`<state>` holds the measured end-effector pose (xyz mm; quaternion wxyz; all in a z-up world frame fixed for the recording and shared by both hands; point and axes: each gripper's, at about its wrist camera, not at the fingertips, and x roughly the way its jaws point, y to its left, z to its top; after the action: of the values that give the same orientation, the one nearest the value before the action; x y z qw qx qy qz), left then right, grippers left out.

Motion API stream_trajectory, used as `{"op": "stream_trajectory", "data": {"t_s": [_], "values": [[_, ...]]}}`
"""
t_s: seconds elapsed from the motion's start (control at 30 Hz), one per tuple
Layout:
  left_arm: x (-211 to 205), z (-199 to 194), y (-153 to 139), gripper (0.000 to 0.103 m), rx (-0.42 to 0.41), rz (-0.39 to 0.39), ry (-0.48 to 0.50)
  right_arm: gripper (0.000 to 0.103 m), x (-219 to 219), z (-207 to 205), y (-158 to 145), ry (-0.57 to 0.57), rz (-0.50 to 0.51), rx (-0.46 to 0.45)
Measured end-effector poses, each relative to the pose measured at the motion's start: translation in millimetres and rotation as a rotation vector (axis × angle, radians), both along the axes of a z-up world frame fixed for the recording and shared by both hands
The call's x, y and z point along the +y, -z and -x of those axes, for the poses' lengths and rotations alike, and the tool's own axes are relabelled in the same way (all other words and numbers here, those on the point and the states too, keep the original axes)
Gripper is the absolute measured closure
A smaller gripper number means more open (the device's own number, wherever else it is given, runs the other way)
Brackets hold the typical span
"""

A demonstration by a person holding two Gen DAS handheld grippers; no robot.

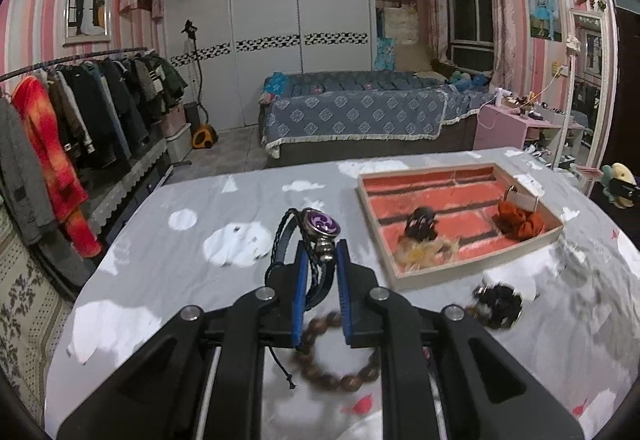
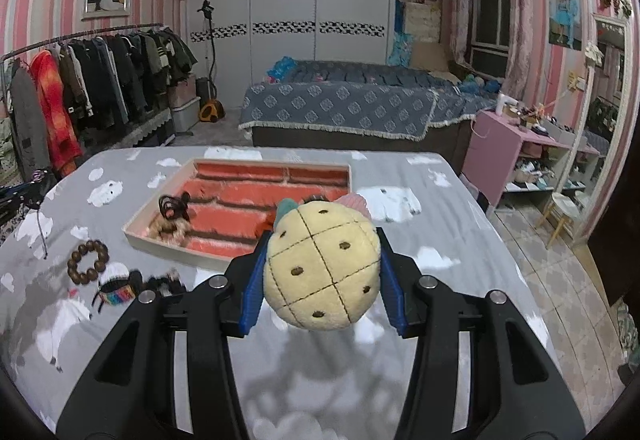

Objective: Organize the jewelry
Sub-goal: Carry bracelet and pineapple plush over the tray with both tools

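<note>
Gripping a black cord bracelet [image 1: 308, 248] with a purple charm, the left tool [image 1: 320, 260] hangs above a wooden bead bracelet [image 1: 340, 356], the tray [image 1: 476, 266] ahead to its right. Only the right view shows the right tool [image 2: 322, 272] clamping a yellow plush toy [image 2: 322, 268] and a rainbow hair tie [image 2: 116, 290] at its left.

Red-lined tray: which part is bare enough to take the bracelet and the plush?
The shallow red-lined tray is bare along its far rows and middle. Its near-left corner is crowded by a black hair claw and a tan fluffy scrunchie; an orange scrunchie fills the near-right. On the cloth, wooden bead bracelet crowds the left.
</note>
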<state>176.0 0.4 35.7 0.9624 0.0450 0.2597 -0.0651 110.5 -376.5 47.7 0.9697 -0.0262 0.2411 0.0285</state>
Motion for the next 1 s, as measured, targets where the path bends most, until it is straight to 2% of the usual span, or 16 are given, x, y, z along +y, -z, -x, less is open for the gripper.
{"op": "stream_trajectory", "data": {"t_s": [0.23,0.4,0.67,0.83,1.0], "values": [[-32,-41,-5,0.089,-0.004,0.036,0.063,0.054,12,-47,-10,-0.041,0.0,-0.005],[-65,-83,0,0.089,0.017,0.012,0.079,0.054,17,-90,-10,-0.054,-0.014,0.003],[-109,-149,29,0.089,0.078,0.003,0.088,0.054,19,-151,12,-0.053,-0.023,0.039],[-113,-181,49,0.089,0.127,0.0,0.076,0.054,16,-187,30,-0.036,-0.019,0.082],[-120,-209,71,0.089,0.211,0.013,0.077,0.054,17,-220,47,-0.016,0.01,0.146]]}}
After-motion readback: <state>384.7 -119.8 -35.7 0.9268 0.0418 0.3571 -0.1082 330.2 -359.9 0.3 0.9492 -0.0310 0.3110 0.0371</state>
